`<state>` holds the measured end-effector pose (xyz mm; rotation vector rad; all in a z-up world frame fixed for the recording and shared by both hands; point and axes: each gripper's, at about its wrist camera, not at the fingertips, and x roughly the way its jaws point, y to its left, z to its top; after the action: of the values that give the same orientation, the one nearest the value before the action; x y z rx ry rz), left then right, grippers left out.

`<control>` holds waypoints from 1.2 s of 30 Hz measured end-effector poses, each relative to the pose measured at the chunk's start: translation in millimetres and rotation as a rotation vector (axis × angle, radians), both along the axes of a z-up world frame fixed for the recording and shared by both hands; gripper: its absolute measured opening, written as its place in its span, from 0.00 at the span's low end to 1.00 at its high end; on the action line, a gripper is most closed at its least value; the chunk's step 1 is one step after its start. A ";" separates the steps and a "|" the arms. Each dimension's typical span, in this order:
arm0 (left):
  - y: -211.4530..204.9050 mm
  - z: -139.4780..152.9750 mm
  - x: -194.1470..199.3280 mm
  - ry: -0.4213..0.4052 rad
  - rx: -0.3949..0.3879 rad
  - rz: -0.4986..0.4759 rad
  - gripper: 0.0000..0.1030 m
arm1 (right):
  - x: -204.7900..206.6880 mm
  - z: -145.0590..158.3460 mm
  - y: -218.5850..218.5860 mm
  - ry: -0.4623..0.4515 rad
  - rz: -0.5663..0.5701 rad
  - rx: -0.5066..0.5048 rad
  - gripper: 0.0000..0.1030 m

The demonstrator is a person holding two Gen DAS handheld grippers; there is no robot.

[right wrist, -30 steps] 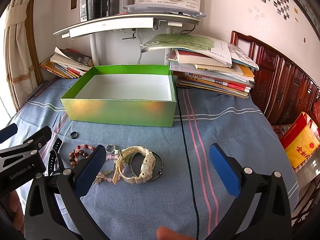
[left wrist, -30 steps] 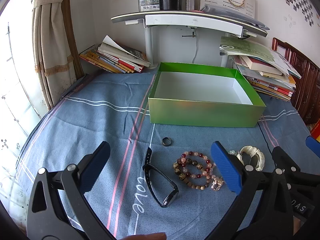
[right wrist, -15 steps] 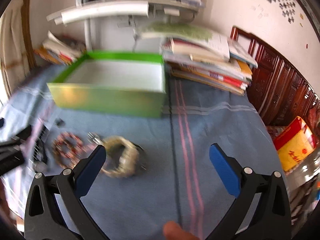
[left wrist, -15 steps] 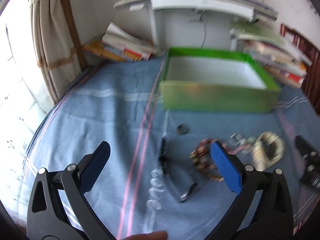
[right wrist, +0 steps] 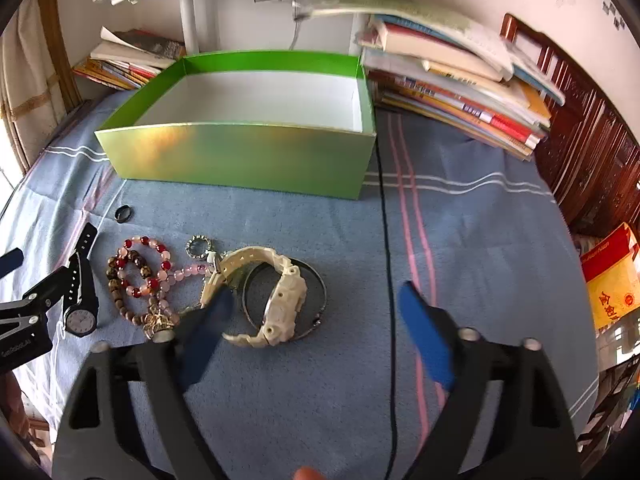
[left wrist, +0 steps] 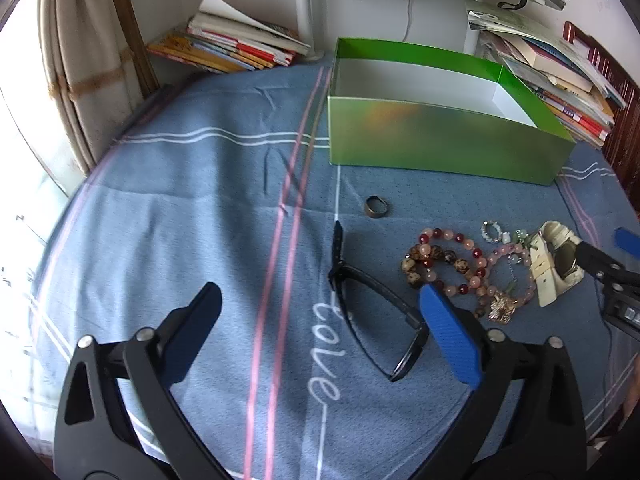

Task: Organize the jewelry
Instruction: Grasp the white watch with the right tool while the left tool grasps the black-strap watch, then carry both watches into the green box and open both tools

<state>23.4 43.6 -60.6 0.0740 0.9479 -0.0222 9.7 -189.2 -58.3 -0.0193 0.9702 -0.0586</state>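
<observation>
A green box (left wrist: 440,144) with a white, empty inside stands open on the blue cloth; it also shows in the right wrist view (right wrist: 240,160). In front of it lie a black watch (left wrist: 372,300), a dark ring (left wrist: 376,206), bead bracelets (left wrist: 452,268), a cream watch (right wrist: 276,300) and a metal bangle (right wrist: 316,300). My left gripper (left wrist: 320,336) is open above the cloth, its right finger beside the black watch. My right gripper (right wrist: 316,340) is open, low over the cream watch, left finger near its strap.
Stacks of books (right wrist: 460,92) lie right of the box and more books (left wrist: 232,48) to its left. A black cable (right wrist: 386,240) runs down the cloth. A white desk stand (left wrist: 308,8) rises behind. A carved wooden headboard (right wrist: 592,168) is at right.
Both grippers have dropped lower and tilted down towards the jewelry. The left one shifted left, the right one moved over the cream watch. Nothing was picked up.
</observation>
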 end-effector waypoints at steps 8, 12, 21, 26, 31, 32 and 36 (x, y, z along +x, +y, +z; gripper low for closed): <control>-2.5 -20.8 12.9 0.120 -0.049 -0.023 0.35 | 13.5 -24.1 -3.5 0.096 0.012 0.077 0.38; -3.2 -27.2 14.2 0.149 -0.072 -0.035 0.16 | 11.5 -24.4 -3.7 0.090 0.025 0.093 0.18; -17.8 -6.5 12.4 0.088 -0.081 -0.081 0.03 | 6.4 -4.7 -8.8 0.007 0.011 0.036 0.18; -22.1 -5.7 11.5 0.086 -0.083 -0.103 0.03 | 6.9 -4.8 -15.2 0.010 -0.014 0.008 0.18; -19.0 2.9 7.9 0.053 -0.092 -0.107 0.03 | 1.2 1.9 -17.7 -0.016 -0.016 0.024 0.18; -18.7 5.4 7.2 0.044 -0.093 -0.109 0.03 | 0.6 5.2 -18.9 -0.026 -0.018 0.024 0.18; -17.6 14.2 6.9 0.017 -0.103 -0.118 0.03 | -0.8 5.9 -18.3 -0.027 -0.020 0.017 0.18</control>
<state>30.3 26.0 -46.4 0.0348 0.9565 -0.1807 8.9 -207.5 -52.4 0.0064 0.9434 -0.0689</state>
